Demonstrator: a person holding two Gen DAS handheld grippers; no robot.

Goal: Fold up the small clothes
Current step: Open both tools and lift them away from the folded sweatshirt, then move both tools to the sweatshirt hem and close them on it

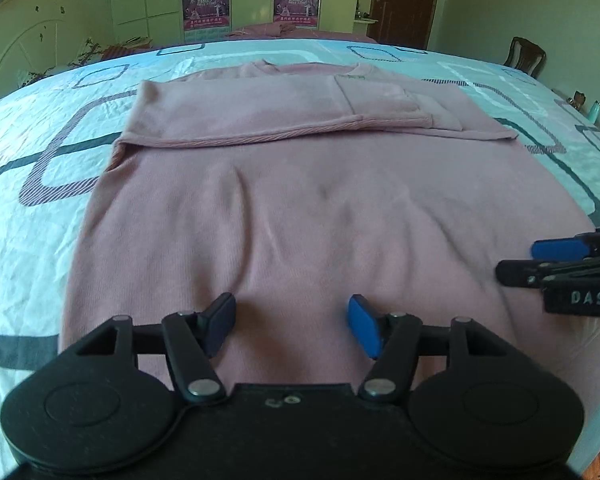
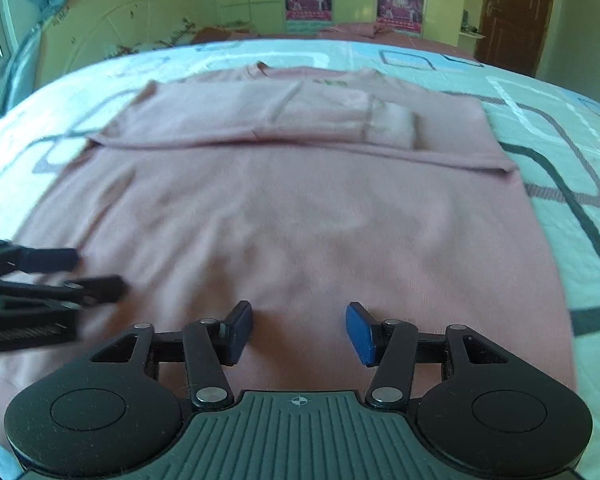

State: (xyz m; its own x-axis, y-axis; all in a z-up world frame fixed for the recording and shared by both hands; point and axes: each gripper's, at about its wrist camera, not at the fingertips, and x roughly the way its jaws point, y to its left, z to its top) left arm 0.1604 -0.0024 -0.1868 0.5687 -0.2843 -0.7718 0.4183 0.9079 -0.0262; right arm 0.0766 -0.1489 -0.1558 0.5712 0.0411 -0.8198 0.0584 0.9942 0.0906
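Observation:
A pink sweater (image 1: 300, 200) lies flat on the bed, its sleeves folded across the far part near the collar; it also shows in the right wrist view (image 2: 300, 200). My left gripper (image 1: 292, 322) is open and empty over the sweater's near hem. My right gripper (image 2: 300, 330) is open and empty over the near hem, to the right of the left one. The right gripper also shows at the right edge of the left wrist view (image 1: 540, 260). The left gripper shows at the left edge of the right wrist view (image 2: 60, 272).
The bed has a light blue patterned sheet (image 1: 40, 168). A white headboard (image 1: 20, 40) stands at the far left. Cabinets with posters (image 1: 206, 0) and a brown door (image 1: 404, 0) are at the back. A chair (image 1: 526, 56) stands at the right.

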